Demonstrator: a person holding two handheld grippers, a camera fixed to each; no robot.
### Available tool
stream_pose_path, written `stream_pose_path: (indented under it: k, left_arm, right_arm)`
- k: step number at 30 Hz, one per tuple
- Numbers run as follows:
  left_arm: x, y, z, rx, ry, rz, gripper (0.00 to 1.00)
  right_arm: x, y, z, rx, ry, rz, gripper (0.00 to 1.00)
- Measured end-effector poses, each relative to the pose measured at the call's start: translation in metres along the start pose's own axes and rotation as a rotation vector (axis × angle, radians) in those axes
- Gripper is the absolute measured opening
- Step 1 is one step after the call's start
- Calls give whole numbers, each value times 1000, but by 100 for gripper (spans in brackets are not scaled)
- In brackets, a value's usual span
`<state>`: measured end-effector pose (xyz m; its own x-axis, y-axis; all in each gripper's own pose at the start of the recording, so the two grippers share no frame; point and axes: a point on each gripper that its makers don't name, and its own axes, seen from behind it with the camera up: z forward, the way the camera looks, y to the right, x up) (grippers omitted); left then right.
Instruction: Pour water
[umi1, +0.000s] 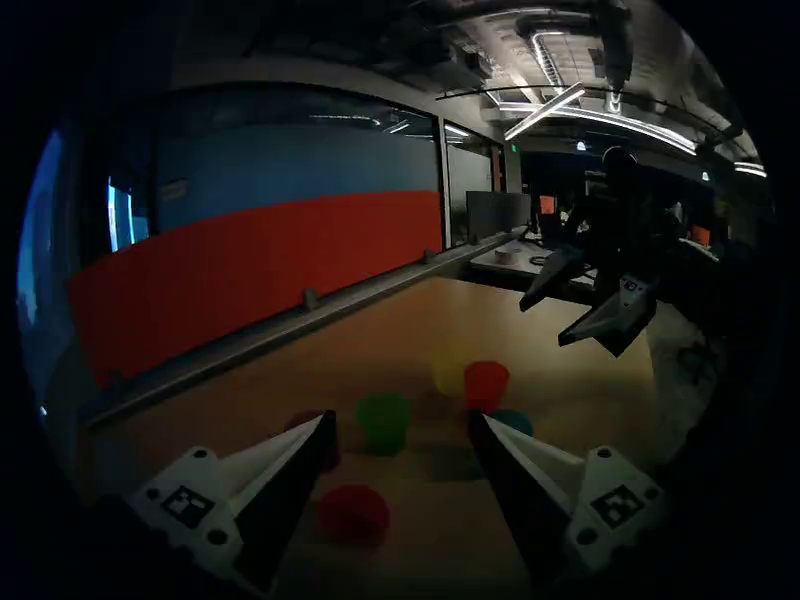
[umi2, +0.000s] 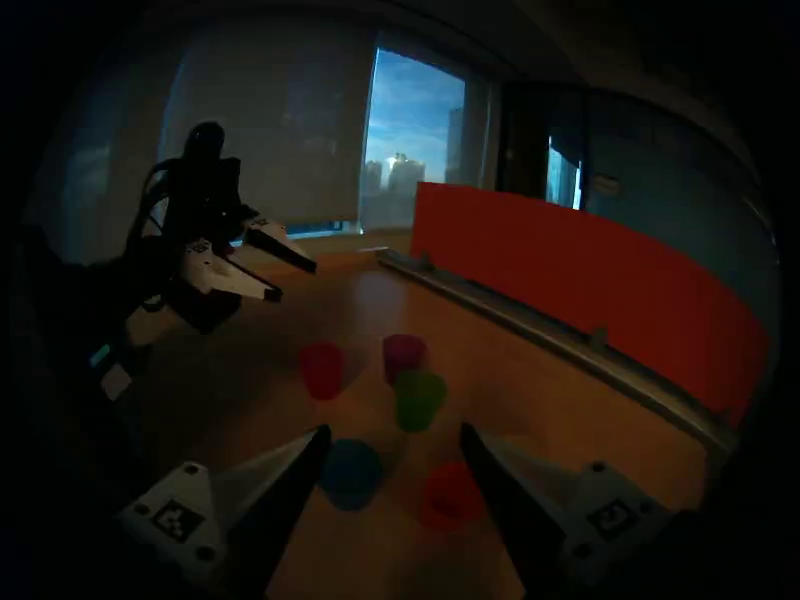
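Your surface (umi1: 570, 395) lies bare and open on the near side. Its far edge is closed off by a metal rail (umi1: 300, 322) with a red partition (umi1: 260, 270) standing just behind it, and a window (umi2: 415, 140) shows beyond the end.

Your left hand-held gripper (umi1: 400, 416) hangs over the wood with its fingers spread wide, grasping nothing. Your right hand-held gripper (umi2: 393, 430) is likewise released and empty. It is raised across from the other and well apart from it, with the cups between the two.

The cups stand in a loose cluster in the open middle, away from the rail (the light is dim, so colours are rough):
- a green cup (umi1: 385, 422)
- an orange-red cup (umi1: 486, 384) with a yellow cup (umi1: 448, 370) just beside it
- a blue cup (umi1: 515, 420)
- a magenta cup (umi2: 403, 356)
- a red cup (umi1: 352, 514), nearest your left fingers

Nothing stands between either gripper and the cluster. Whether any cup holds water you cannot tell.
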<state>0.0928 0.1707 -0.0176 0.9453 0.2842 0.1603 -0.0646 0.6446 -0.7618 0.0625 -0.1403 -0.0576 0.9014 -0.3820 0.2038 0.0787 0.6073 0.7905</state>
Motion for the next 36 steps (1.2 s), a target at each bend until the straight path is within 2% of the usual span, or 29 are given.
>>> stream_pose_path:
  k: [14,20,36]
  left_arm:
    - [-10,-7,11,7,-17,1,98]
    - [-16,-8,16,2,-29,5,98]
    - [-20,-14,27,-5,-40,3,98]
  right_arm:
    - [-43,-23,21,67,-81,-30,99]
    - [-64,-33,34,99,-119,-20,99]
    - [-101,-43,60,129,-181,-21,99]
